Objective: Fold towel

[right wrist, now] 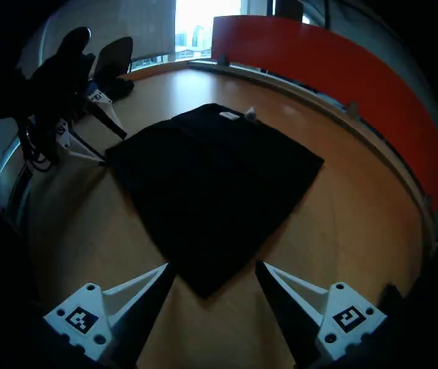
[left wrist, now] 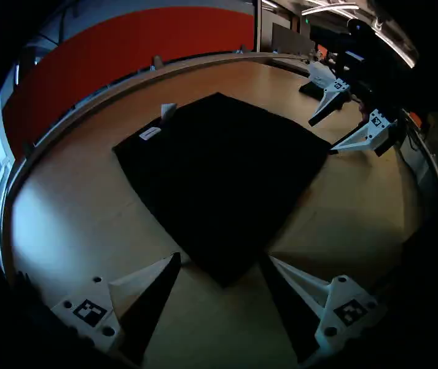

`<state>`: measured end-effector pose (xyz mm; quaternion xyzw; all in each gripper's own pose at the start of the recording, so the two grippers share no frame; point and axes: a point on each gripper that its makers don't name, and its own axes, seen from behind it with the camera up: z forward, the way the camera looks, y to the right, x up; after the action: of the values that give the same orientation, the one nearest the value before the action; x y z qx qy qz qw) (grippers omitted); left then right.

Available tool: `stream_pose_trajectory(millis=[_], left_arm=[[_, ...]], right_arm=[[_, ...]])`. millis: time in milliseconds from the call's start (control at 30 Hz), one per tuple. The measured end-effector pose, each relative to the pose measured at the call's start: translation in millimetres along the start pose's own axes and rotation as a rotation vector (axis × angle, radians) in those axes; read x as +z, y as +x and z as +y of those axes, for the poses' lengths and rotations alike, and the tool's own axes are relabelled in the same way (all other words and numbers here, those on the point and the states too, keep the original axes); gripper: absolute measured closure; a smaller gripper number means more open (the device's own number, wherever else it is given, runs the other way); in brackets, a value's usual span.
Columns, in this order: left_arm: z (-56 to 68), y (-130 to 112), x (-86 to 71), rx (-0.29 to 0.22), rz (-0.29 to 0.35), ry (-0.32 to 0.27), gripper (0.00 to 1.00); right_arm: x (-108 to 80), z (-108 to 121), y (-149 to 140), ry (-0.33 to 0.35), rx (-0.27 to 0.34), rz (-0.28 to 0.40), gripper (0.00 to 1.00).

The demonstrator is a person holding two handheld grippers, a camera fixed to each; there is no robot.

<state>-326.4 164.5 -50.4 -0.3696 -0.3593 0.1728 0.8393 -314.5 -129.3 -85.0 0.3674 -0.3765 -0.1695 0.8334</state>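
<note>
In the left gripper view, the left gripper (left wrist: pixel 220 257) at 6 o'clock holds its fingers apart astride a corner of the black towel (left wrist: pixel 219 172), which lies flat on the bench (left wrist: pixel 77 209). The right gripper (left wrist: pixel 320 138) is at 2 o'clock. In the right gripper view, that gripper (right wrist: pixel 212 264) is likewise spread around a towel (right wrist: pixel 219 178) corner.

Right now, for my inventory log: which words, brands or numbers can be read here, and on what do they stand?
None can be read.
White tag on the black towel: too small and blurred.
Squares on the left gripper and right gripper: black-and-white patterns, no letters.
</note>
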Motion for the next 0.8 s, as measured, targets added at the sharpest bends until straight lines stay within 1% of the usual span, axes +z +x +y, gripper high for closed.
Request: stream_pose_trajectory(millis=[100,200,300,433,533,633,800], left_arm=[[0.7,-1.8,0.5,-0.008,-0.005,-0.006,0.06],[1.0,-1.1,0.8,0.004,0.001,-0.005,0.06],[0.2,-1.2,0.4,-0.001,0.007,-0.003,0.06],[0.9,-2.5,0.0,-0.006,0.014,-0.004,0.06],[0.8,-2.7,-0.3,-0.008,0.013,-0.002,0.06],[1.2,-2.7,-0.2,-0.011,0.008,-0.001,0.07],[2.7,-2.2,-0.6,-0.014,0.000,0.000,0.18]], right_arm=[[1.6,-2.4,-2.7,0.011,-0.003,-0.007,0.01],[2.9,-4.8,-5.5,0.026,-0.003,-0.014,0.04],[2.2,-5.3,-6.5,0.037,0.003,-0.013,0.04],[1.2,-5.5,-8.0,0.047,0.008,-0.015,0.08],[0.4,-5.6,-8.4,0.051,0.006,-0.014,0.15],[0.1,-5.2,-8.6,0.053,0.006,-0.015,0.24],[1.1,-1.4,-8.4,0.047,0.017,-0.017,0.43]])
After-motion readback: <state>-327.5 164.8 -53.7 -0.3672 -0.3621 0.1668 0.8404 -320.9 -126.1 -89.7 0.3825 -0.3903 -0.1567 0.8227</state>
